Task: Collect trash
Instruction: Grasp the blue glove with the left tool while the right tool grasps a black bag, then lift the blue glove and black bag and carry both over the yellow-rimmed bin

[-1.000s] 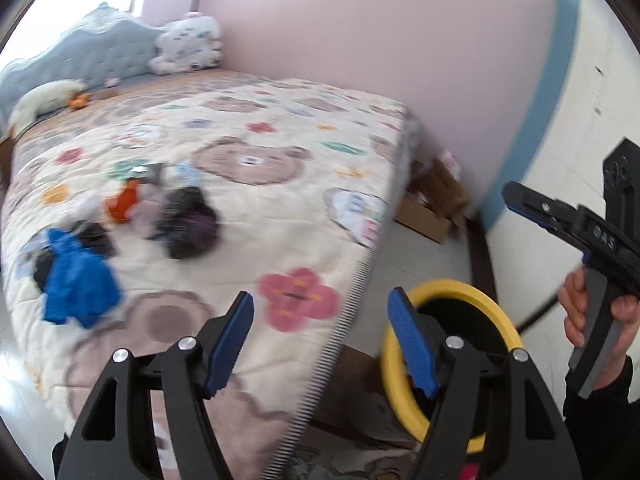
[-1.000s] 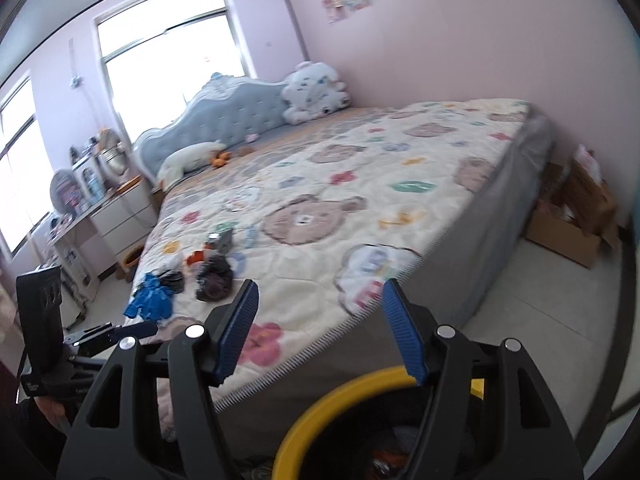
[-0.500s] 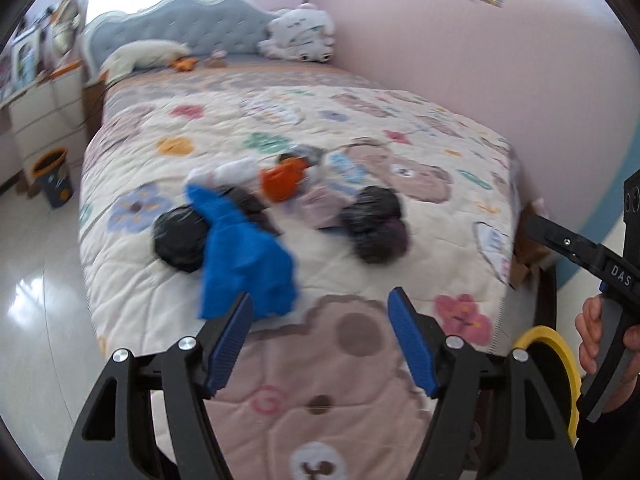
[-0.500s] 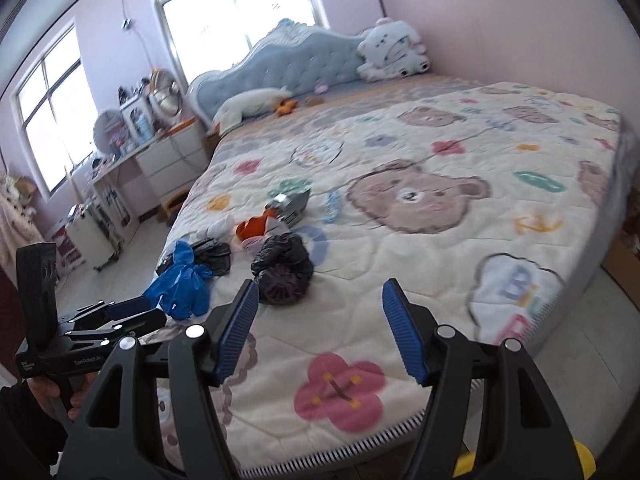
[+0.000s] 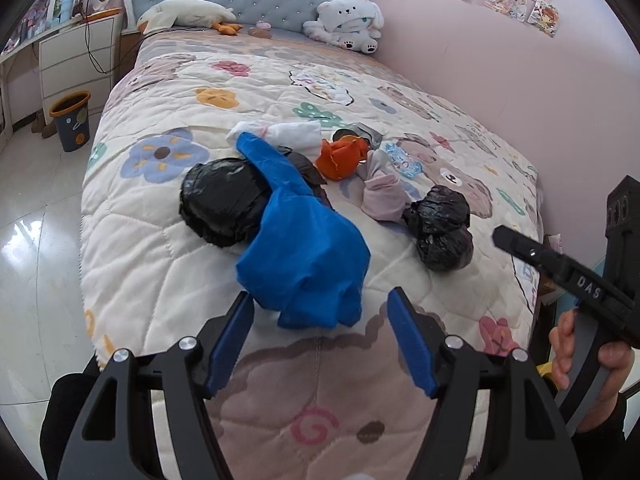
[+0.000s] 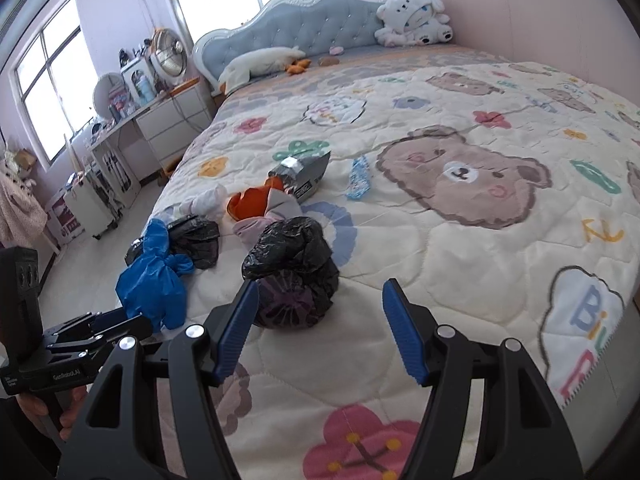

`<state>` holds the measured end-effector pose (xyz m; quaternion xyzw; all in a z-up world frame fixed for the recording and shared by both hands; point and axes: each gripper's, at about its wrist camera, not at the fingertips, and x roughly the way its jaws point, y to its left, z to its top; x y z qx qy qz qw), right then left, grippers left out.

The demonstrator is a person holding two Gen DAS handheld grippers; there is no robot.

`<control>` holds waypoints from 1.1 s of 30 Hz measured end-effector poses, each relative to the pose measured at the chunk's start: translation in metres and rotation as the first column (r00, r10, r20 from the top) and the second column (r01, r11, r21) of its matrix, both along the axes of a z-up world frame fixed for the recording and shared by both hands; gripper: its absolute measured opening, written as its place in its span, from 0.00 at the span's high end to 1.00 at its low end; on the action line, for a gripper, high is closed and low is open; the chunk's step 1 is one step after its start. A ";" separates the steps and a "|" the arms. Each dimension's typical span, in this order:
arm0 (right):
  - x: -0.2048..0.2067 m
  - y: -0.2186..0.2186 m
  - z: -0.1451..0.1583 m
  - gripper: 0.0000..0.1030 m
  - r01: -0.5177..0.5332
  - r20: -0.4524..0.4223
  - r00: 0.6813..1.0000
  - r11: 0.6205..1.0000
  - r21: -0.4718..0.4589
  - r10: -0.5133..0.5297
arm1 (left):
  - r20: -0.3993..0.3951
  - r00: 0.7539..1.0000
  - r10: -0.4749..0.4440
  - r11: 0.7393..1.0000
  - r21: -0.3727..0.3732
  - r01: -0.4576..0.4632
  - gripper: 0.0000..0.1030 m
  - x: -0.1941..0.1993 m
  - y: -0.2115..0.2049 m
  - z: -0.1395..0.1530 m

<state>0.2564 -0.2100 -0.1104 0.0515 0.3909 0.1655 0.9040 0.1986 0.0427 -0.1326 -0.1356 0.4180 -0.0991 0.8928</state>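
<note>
Left gripper (image 5: pixel 320 338): its 2 blue pads stand apart, nothing between them; the crumpled blue bag (image 5: pixel 304 256) lies just ahead of the tips, not touched. Right gripper (image 6: pixel 316 328): jaws likewise apart and empty, with the black bag bundle (image 6: pixel 294 276) just beyond the left pad. Change over the last second: both views have swung off the yellow-rimmed bin, which filled the lower frame 1 second ago and now shows only as a yellow sliver beside the right hand (image 5: pixel 588 376), and onto the quilt (image 5: pixel 160 248). The trash now sits close in front, where before it was a small cluster farther up the bed. Remaining pieces: a second black bag (image 5: pixel 224 200), an orange scrap (image 5: pixel 340 156), white tissue (image 5: pixel 296 134), a grey pouch (image 6: pixel 304 170). Judgement: each gripper has lined up on 1 target; nothing is collected in this round yet, closing is next.
</note>
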 end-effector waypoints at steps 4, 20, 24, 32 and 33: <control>0.010 0.010 -0.009 0.41 -0.027 -0.029 0.999 1.000 -0.005 0.027 | -0.007 1.000 0.012 1.000 -0.017 -0.012 0.53 0.010 0.000 -0.004; 0.043 0.051 -0.025 0.75 -0.109 -0.076 0.992 0.992 -0.060 0.105 | 0.002 1.000 0.016 1.000 -0.022 -0.016 0.92 0.024 0.006 -0.019; 0.051 0.062 -0.020 0.76 -0.130 -0.065 0.990 0.990 -0.060 0.127 | 0.005 0.999 0.036 0.998 -0.045 -0.036 0.93 0.035 0.018 -0.017; 0.096 0.092 -0.019 0.77 -0.144 -0.070 0.988 0.986 -0.080 0.138 | -0.009 0.997 0.073 0.996 -0.052 -0.073 0.93 0.092 0.051 -0.016; 0.105 0.096 -0.018 0.77 -0.142 -0.072 0.988 0.986 -0.082 0.136 | -0.011 0.997 0.078 0.996 -0.051 -0.078 0.93 0.101 0.055 -0.015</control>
